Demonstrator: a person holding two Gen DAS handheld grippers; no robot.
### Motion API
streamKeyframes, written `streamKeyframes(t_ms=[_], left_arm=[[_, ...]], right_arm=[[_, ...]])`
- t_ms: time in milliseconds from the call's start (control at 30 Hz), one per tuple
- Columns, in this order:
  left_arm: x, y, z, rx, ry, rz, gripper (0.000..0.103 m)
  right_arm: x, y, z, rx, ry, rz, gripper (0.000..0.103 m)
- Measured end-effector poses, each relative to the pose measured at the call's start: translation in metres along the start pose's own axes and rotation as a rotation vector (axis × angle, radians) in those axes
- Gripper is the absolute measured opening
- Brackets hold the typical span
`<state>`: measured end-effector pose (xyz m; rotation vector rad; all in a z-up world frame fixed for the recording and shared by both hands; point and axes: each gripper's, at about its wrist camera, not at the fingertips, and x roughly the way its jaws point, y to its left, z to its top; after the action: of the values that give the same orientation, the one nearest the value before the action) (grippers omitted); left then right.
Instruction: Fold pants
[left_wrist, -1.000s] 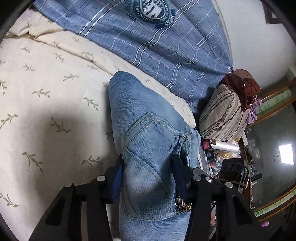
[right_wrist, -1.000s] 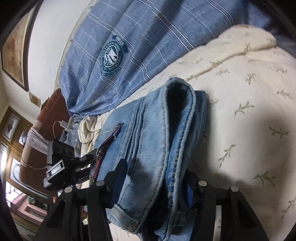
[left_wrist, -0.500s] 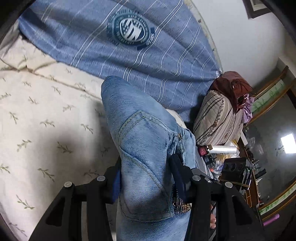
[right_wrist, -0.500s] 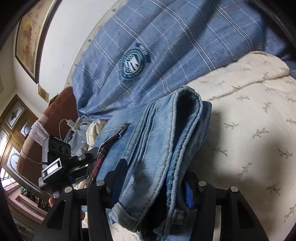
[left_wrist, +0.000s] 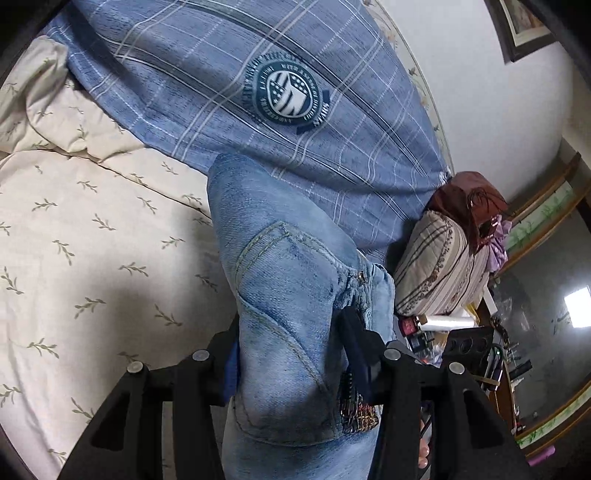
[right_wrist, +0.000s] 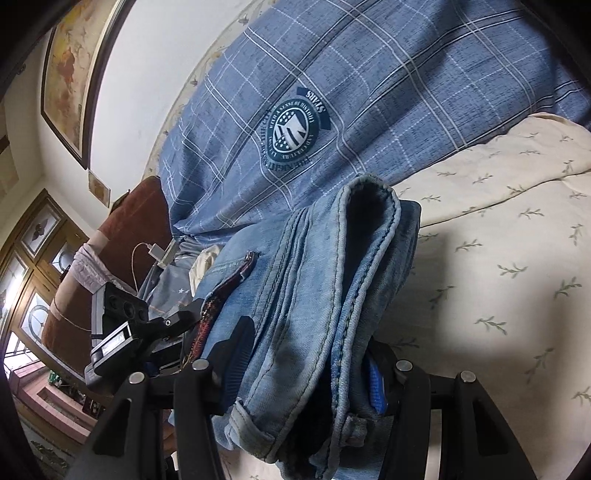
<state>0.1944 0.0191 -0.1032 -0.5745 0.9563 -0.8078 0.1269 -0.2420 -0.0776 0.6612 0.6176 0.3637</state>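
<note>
Both tools clamped on the same folded jeans (left_wrist: 291, 306), w/ nothing loose between pads and denim. Left tool (left_wrist: 291, 354) pinches the bundle at the back-pocket end; right tool (right_wrist: 306, 350) pinches the stacked waistband/hem edges (right_wrist: 332, 295).

Where the jeans are: held up off the bed (left_wrist: 92, 258), running from each tool toward 12 o'clock in its own view. Far fold tip sits in front of the blue plaid quilt (left_wrist: 258, 147), which lies at 12 to 1 o'clock. Cream leaf-print bedding is at 9 o'clock in left view and at 3 o'clock in right view, so open bed lies outward on both sides.

Key relation: long axis of bundle runs straight ahead along the fingers of both tools, and the two grips are side by side at the near end. Neither hand nearer; far end hangs unsupported. Next move prob. means lowering the far end first onto the bedding, then setting the near end down.

Count: 1 pr jeans, 2 tools, 1 quilt, 1 striped pillow (left_wrist: 439, 266) at 3 o'clock in left view.
</note>
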Motion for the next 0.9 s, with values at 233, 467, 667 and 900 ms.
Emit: streamKeyframes(t_ms=[233,467,667,900], left_arm=[[-0.005,0.01,0.003,-0.029,-0.013,0.027,0.05],[-0.006,0.015,0.005,-0.041,-0.019,0.051,0.05],[-0.004,0.02,0.006,-0.054,-0.014,0.074,0.05],[0.003,0.025,0.006,-0.065,0.003,0.106,0.05]], right_arm=[[0.012,0.005,0.002,0.002,0.01,0.004,0.056],[0.024,0.011,0.001,-0.014,0.024,-0.015,0.056],[0.031,0.011,0.002,-0.014,0.039,-0.032,0.056],[0.04,0.007,0.001,-0.006,0.065,-0.055,0.056]])
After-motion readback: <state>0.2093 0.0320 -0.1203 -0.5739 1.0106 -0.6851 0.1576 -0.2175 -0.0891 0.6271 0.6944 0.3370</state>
